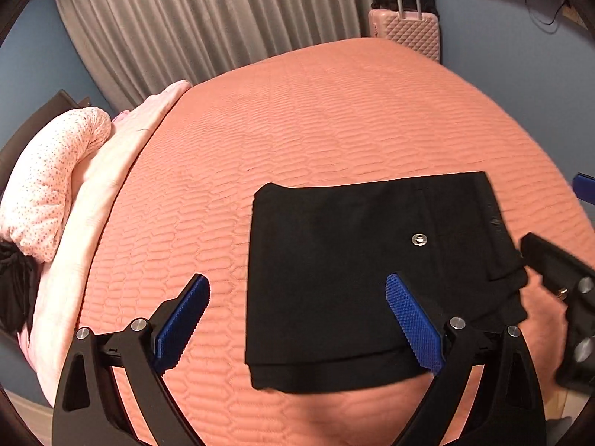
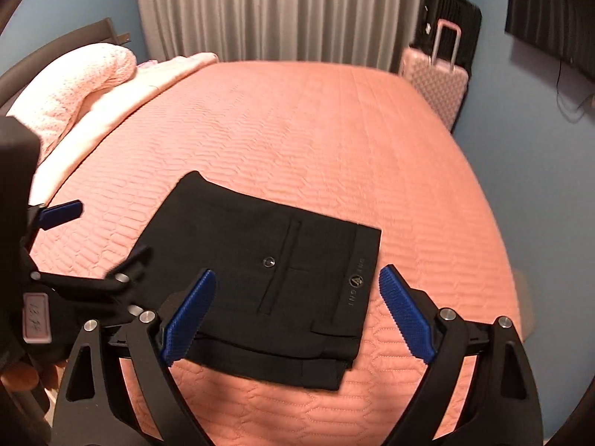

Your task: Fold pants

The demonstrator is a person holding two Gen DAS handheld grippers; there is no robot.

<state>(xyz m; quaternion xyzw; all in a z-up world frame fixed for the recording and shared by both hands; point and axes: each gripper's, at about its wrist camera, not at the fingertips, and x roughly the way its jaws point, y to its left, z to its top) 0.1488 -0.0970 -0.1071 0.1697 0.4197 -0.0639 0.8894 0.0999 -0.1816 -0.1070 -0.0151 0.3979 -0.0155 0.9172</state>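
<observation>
The black woven pants (image 2: 260, 278), folded into a compact layered rectangle with the back pocket, its metal button (image 1: 419, 239) and the printed waistband uppermost, lie flat on the salmon quilted bedspread (image 1: 334, 119), near its front edge. Both tongs hang released above them, gripping nothing: the left gripper (image 1: 297, 319) spreads its blue ridged pads across the pants' left edge, and the right gripper (image 2: 297, 312) straddles the waistband end, jaws wide. The folding looks close to done, so the work in hand is probably a last tidy; to do it well, press the stacked layers lightly at the front edge, where the lower layers stick out beyond the top one, and square them without dragging, since the smooth cloth would likely slide on the quilting. Beyond the pants, at the bedspread's left side, lie a pale pink blanket (image 1: 108, 171) and a speckled pink pillow (image 1: 48, 182), well apart from the pants. Past the bedspread's far corner stands a pink quilted hard-shell suitcase (image 1: 405, 29) before grey pleated curtains (image 1: 208, 18). Nothing lies between the tongs and the pants; the grippers themselves, close together, could bump each other
</observation>
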